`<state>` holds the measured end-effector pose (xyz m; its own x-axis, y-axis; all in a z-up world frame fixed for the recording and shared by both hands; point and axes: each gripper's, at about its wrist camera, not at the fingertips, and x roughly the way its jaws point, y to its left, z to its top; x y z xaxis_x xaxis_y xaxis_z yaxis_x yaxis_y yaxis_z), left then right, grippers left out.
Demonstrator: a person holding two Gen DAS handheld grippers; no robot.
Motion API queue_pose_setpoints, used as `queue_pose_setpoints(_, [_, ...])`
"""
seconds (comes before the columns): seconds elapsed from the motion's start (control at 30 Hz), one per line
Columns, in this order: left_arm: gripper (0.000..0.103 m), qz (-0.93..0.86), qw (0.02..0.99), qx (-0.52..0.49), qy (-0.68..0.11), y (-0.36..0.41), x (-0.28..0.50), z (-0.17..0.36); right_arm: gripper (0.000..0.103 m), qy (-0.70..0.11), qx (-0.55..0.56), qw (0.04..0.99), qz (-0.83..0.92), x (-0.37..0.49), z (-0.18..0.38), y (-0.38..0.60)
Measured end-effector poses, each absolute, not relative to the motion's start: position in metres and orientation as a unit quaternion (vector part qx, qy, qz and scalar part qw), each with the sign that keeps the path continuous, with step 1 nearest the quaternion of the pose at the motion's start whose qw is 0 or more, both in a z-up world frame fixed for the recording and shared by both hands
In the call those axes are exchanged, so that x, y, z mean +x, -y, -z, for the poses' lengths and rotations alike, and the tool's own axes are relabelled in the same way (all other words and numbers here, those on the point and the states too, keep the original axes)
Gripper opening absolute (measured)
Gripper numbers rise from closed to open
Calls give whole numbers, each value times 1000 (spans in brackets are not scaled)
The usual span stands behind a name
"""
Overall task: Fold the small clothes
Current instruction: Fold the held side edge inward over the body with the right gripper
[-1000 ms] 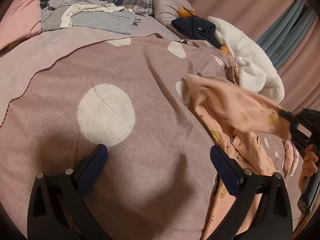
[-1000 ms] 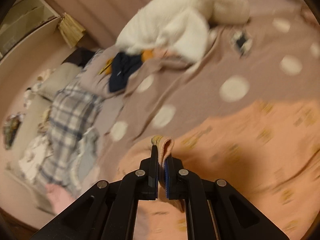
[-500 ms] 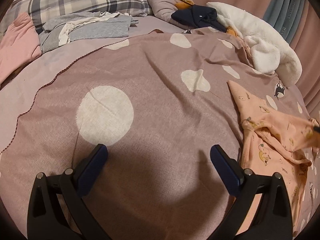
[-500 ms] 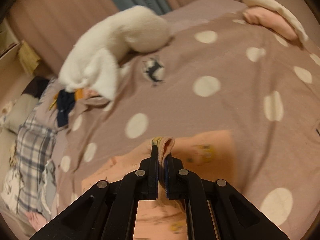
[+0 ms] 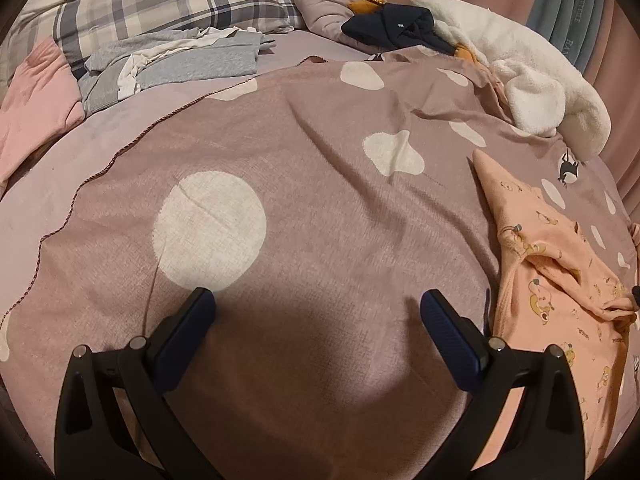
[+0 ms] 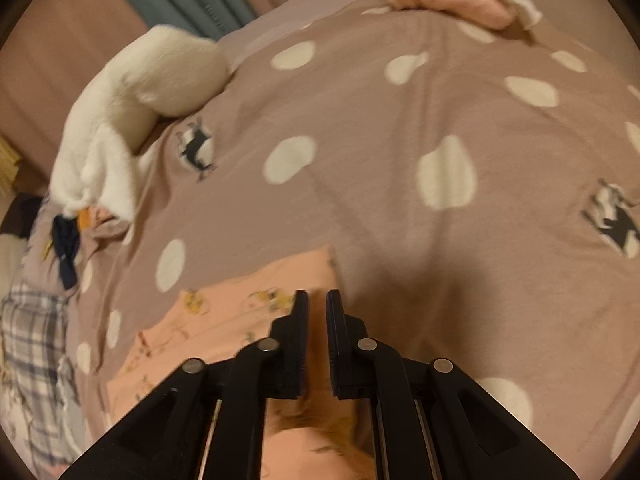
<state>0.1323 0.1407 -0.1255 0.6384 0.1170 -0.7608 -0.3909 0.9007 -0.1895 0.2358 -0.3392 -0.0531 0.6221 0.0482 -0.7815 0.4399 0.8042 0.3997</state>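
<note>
A peach printed garment [image 5: 552, 280] lies on the dotted mauve bedspread [image 5: 320, 200] at the right of the left wrist view. One fold of it rises to a dark tip of my right gripper [image 5: 636, 291] at the frame's edge. In the right wrist view the right gripper [image 6: 317, 300] hangs low over the garment [image 6: 240, 312]. Its jaws stand nearly together with peach cloth in the narrow gap, and no cloth shows past the tips. My left gripper [image 5: 318, 300] is open over bare bedspread, left of the garment, with nothing between its fingers.
A white fluffy blanket [image 5: 540, 92] and a navy item [image 5: 392, 24] lie at the far side. Grey folded clothes [image 5: 192, 60], a plaid pillow [image 5: 180, 0] and a pink cloth [image 5: 32, 100] sit at the far left. A pink folded piece [image 6: 448, 0] lies beyond the right gripper.
My right gripper swung right and lower with the garment's end, and the garment now lies spread on the bedspread. The cloth tuft no longer sticks out past its tips. The left gripper stayed open.
</note>
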Motion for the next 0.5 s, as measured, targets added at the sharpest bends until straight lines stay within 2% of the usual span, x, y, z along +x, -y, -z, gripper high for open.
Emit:
queue_pose_setpoints(0.07, [102,-138,888,-177,-401,-142,129,124,13,-422,301,846,119,224,52,346])
queue_pose_setpoints(0.1, [102,-131,887,-180,-405,-142,126,123,22,-425,308,844,111,218,53,349])
queue_pose_setpoints(0.13, [102,-119,883,-182,-415,-141,122,120,39,-428,316,841,93,209,53,350])
queue_pose_setpoints(0.17, [102,-102,880,-182,-428,-138,120,118,51,-432,325,839,60,191,56,348])
queue_pose_setpoints(0.2, [102,-69,875,-184,-442,-134,117,114,75,-435,329,837,39,177,60,344])
queue_pose_setpoints(0.23, [102,-39,873,-193,-446,-132,113,111,88,-437,342,832,12,154,69,340])
queue_pose_setpoints(0.4, [103,46,849,-294,-437,-130,79,106,89,-433,420,793,-88,65,115,327])
queue_pose_setpoints(0.5, [103,19,862,-248,-442,-118,62,104,89,-441,393,803,-84,43,109,324])
